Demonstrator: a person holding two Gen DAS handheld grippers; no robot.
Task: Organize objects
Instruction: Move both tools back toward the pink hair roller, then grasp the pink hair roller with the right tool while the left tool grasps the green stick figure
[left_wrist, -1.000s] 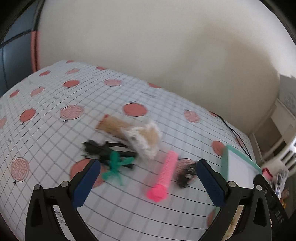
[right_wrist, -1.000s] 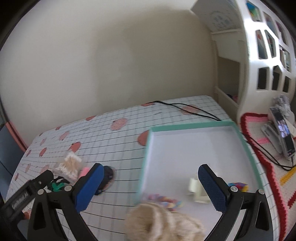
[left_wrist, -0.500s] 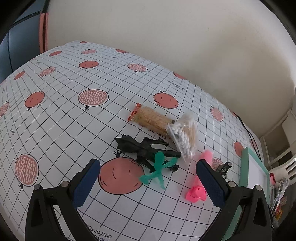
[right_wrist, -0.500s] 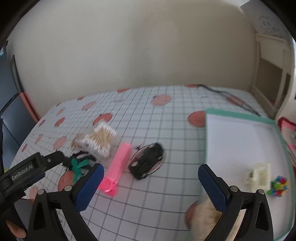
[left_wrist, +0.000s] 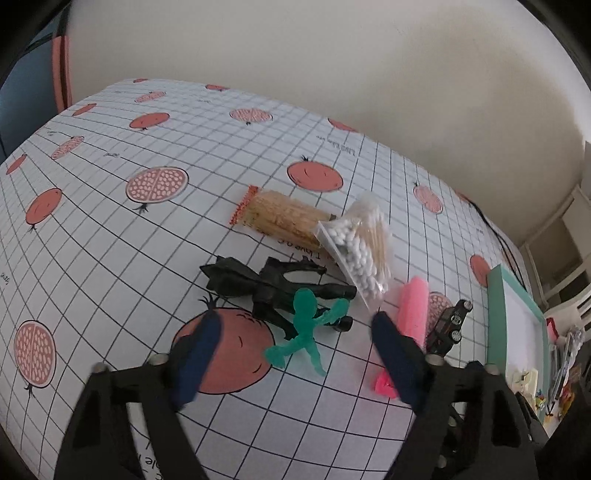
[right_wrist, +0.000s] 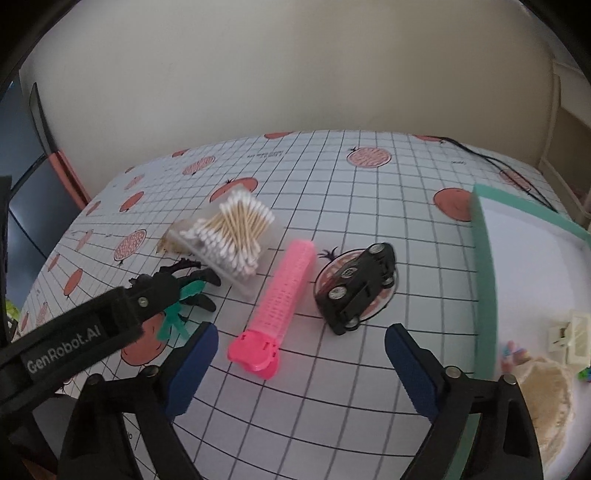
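swung off tray (right_wrist: 484, 280) toward clutter; both fingers narrowing, empty. left gripper (left_wrist: 295, 354) over green figure (left_wrist: 306, 330), right gripper (right_wrist: 299, 354) near pink case (right_wrist: 280, 302); most unsorted.

The only clear wording is "GenRobot.AI", in pale letters on the black body of the left gripper (right_wrist: 207, 363) as the right wrist view shows it. The gridded pomegranate cloth (left_wrist: 110, 236) on the bench carries small handwritten-style print in several spots; beside the bag of sticks (left_wrist: 282, 218) it seems to read "I love", the rest too small or distorted to make out.
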